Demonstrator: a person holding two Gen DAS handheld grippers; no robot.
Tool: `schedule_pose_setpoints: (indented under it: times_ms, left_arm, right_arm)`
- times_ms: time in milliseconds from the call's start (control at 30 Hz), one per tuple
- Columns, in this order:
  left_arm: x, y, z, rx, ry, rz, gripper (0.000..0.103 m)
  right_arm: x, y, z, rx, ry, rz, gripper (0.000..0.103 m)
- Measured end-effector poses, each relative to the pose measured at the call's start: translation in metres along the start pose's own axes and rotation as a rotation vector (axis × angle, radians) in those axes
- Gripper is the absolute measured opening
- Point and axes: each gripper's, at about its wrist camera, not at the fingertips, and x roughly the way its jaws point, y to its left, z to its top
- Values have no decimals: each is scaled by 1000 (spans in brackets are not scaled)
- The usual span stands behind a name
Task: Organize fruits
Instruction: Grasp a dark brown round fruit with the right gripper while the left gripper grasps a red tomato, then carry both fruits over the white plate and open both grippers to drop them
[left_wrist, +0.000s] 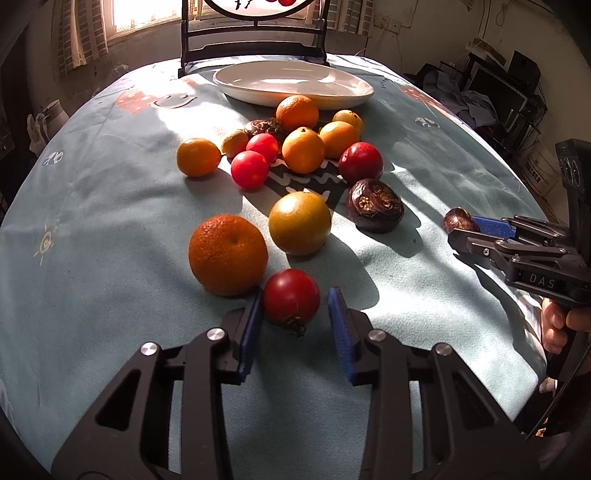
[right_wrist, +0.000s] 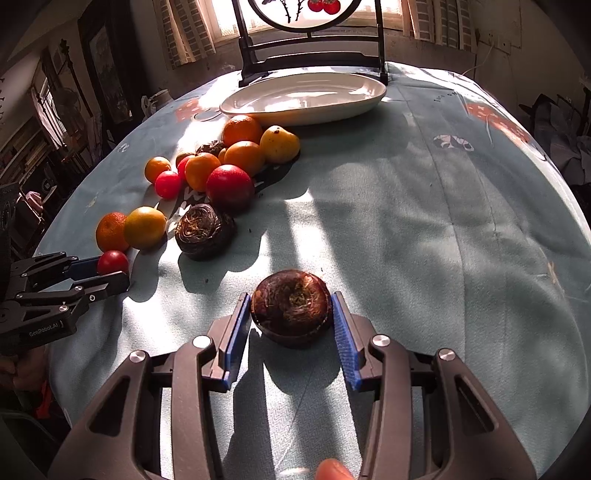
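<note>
surface (left_wrist: 110, 229) is covered in a pale blue printed cloth, sun stripes across it. white oval plate (left_wrist: 291, 84) sits at the far edge in front of a dark wooden stand (left_wrist: 255, 33); window behind, dim clutter on both sides of the room.

left claw (left_wrist: 295, 314) is low over the near edge, spread, bracketing a red tomato (left_wrist: 291, 297) that rests on the cloth. left pad looks just beside it, i can't tell if it touches; right pad is clearly apart. large orange (left_wrist: 228, 254) is just beyond on its left, a yellow-green citrus (left_wrist: 300, 223) behind.

right claw (right_wrist: 291, 314) is level near the surface's near edge, pads right up against a dark brown water chestnut (right_wrist: 291, 306), which sits on the cloth. i can't tell if it's actually gripped.

right view alone shows the yellow pear (right_wrist: 279, 144) shape clearly. left view shows my right hand (left_wrist: 557, 325) on the handle.
</note>
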Motion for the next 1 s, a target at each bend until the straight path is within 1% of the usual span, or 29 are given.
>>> schedule_pose_setpoints:
  times_ms: [33, 67, 167, 267, 367, 433, 500, 567, 633, 700, 767, 867, 1000]
  left_arm:
    - [0, 0, 0, 5, 1, 8, 30]
    - [-1, 1, 0, 8, 2, 3, 29]
    - [-6, 6, 0, 2, 3, -23, 29]
    - [-17, 9, 8, 12, -30, -55, 29]
    - [-28, 9, 36, 29, -77, -94, 29]
    - [-29, 9, 64, 51, -116, -96, 29]
    - [-22, 11, 98, 63, -138, -109, 29]
    - [-6, 16, 135, 53, -137, -121, 29]
    - [18, 19, 172, 44, -122, -121, 29]
    - [45, 23, 202, 33, -93, -99, 29]
    - [76, 28, 226, 22, -47, -78, 29]
    - [116, 37, 247, 0, 23, -47, 29]
    - [144, 45, 255, -13, 70, -32, 29]
  right_arm:
    - [0, 0, 0, -3, 0, -2, 44]
    - [0, 1, 0, -7, 1, -4, 44]
    - [-2, 3, 2, -20, -6, 4, 44]
    - [-7, 6, 12, -31, -28, 31, 44]
    - [-13, 7, 38, -42, -87, 44, 44]
    - [-13, 5, 63, -34, -144, 55, 44]
    - [-5, -1, 92, -9, -185, 57, 44]
    - [10, -6, 122, 6, -213, 55, 44]
    - [28, -11, 149, 13, -225, 31, 44]
    - [49, -15, 173, 10, -210, 23, 44]
    - [71, -18, 190, 8, -186, 10, 44]
    - [97, -20, 204, -15, -153, -20, 44]
    - [117, -22, 211, -34, -126, -29, 44]
